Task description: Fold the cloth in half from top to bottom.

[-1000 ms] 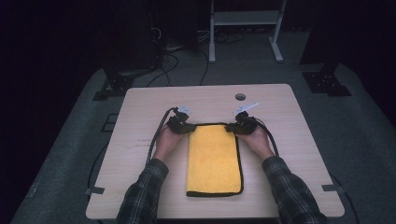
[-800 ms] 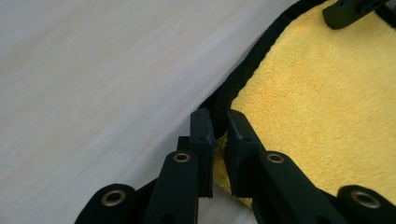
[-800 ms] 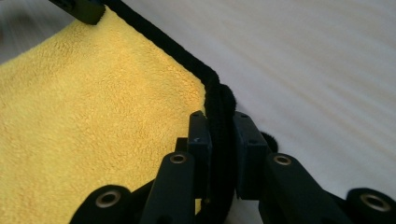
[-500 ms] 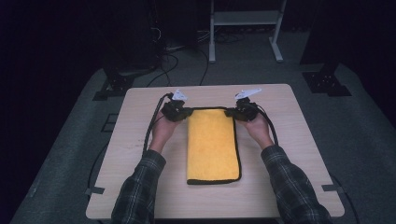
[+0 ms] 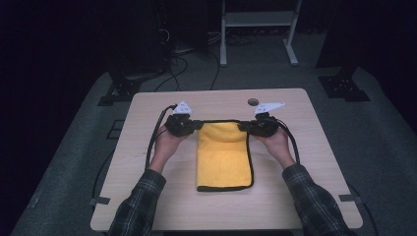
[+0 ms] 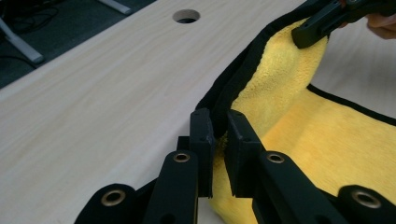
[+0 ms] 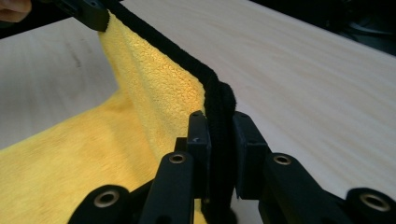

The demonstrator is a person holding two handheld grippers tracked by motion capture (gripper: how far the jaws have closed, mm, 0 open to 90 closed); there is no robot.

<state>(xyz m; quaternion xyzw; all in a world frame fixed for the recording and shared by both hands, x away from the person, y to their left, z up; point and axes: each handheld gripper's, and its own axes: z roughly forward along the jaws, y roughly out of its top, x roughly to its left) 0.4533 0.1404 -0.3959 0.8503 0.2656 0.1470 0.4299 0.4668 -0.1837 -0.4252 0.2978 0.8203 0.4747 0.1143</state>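
the yellow towel lay folded on the wooden table, its far black-trimmed edge lifted off the surface. left gripper was pinched tight on the far left corner, right gripper clamped on the far right corner, so the edge hung stretched between them.

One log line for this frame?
left gripper: shut on yellow towel | right gripper: shut on towel | far edge lifted | near end on table
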